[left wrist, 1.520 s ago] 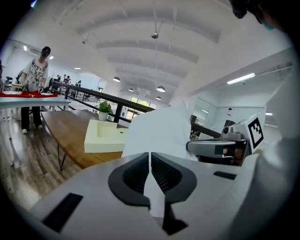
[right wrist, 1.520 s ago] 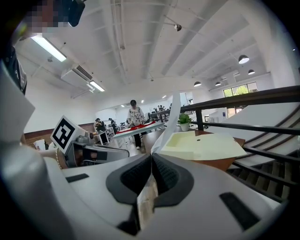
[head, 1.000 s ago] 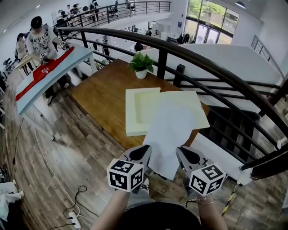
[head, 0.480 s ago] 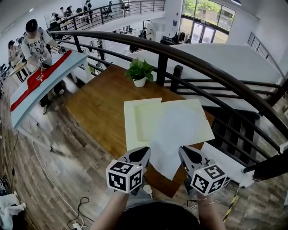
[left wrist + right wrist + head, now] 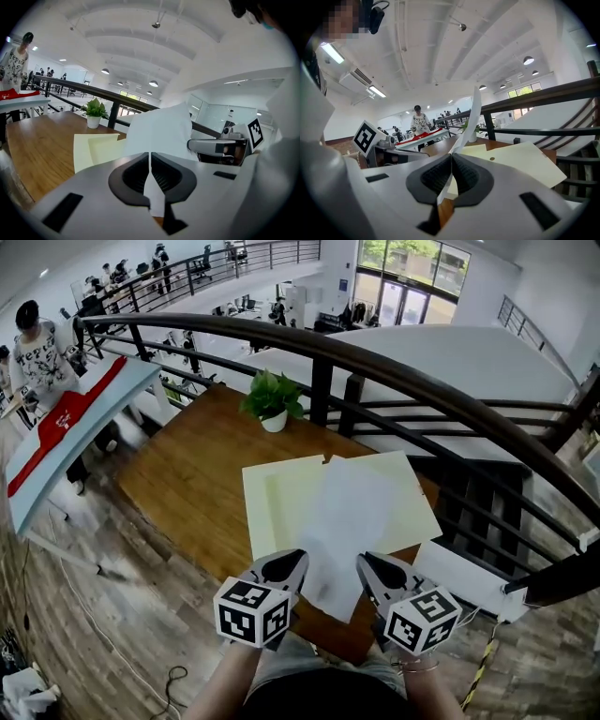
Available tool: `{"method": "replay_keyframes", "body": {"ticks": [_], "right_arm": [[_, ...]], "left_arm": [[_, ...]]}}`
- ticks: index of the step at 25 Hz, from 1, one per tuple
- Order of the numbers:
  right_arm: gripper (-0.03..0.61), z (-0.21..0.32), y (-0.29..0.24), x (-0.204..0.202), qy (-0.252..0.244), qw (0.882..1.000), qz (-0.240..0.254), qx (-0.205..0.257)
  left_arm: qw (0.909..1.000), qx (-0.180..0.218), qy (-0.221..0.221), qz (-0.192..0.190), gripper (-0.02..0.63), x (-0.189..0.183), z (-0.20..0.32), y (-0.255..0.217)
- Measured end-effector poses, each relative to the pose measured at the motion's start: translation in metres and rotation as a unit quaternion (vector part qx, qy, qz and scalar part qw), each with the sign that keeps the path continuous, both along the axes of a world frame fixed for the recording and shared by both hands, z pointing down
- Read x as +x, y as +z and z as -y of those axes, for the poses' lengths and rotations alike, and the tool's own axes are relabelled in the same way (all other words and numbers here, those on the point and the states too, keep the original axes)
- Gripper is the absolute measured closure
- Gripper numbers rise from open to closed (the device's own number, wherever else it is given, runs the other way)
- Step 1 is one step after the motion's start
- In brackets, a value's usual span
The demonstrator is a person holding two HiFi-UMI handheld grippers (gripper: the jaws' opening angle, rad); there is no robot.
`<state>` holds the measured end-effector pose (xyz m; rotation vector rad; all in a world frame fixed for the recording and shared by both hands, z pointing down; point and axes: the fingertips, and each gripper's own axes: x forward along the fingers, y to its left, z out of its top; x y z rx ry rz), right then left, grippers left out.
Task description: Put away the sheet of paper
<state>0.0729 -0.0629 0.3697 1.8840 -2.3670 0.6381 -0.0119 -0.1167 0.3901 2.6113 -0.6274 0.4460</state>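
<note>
Mezzanine floor, wood planks (image 5: 122, 596), with a curved black railing (image 5: 422, 381) wrapping the far and right sides. Two tables can be made out: one brown wooden table (image 5: 187, 474) right in front of the person, and one long pale table (image 5: 70, 418) off to the left with a red cloth (image 5: 61, 413) along it. One person (image 5: 37, 334) stands at that long table. More people are further back, too small to count.

On the wooden tabletop:
- 1 potted plant (image 5: 272, 399) in a white pot, at the far edge.
- 1 pale yellow folder (image 5: 267, 498), lying open and flat towards the right edge and running down near the near edge.
- 1 sheet of paper (image 5: 342, 521), white, held up over the folder's middle. Whether its far end touches the folder cannot be told.

There are 2 grippers. The left gripper (image 5: 289, 563) is clenched on the sheet's near-left corner, with paper pinched between the black pads. The right gripper (image 5: 371, 566) is clamped on the near-right corner in the same way. In both gripper views the sheet rises from the jaws and bows upward. Both grippers sit level with each other at the tabletop's near edge.

Clearance: the left half of the tabletop is bare wood. The railing runs close behind the far and right edges, so that side is tight. The floor to the left is open between the two tables, and one cable (image 5: 169, 681) lies on it.
</note>
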Motion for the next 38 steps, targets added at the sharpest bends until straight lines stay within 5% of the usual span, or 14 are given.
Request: {"method": "replay_keyframes", "body": {"ticks": [20,38], "right_arm": [[0.548,0.016,-0.011,0.044,-0.030,0.999,0.015,0.013],[0.548,0.039,-0.012,0.126,-0.017,1.000,0.004,0.009]], "left_arm": [[0.9973,-0.016,-0.072,0.006,0.586,0.008,0.007,0.002],[0.9932,-0.041,-0.108,0.016,0.586,0.037,0.007,0.021]]}}
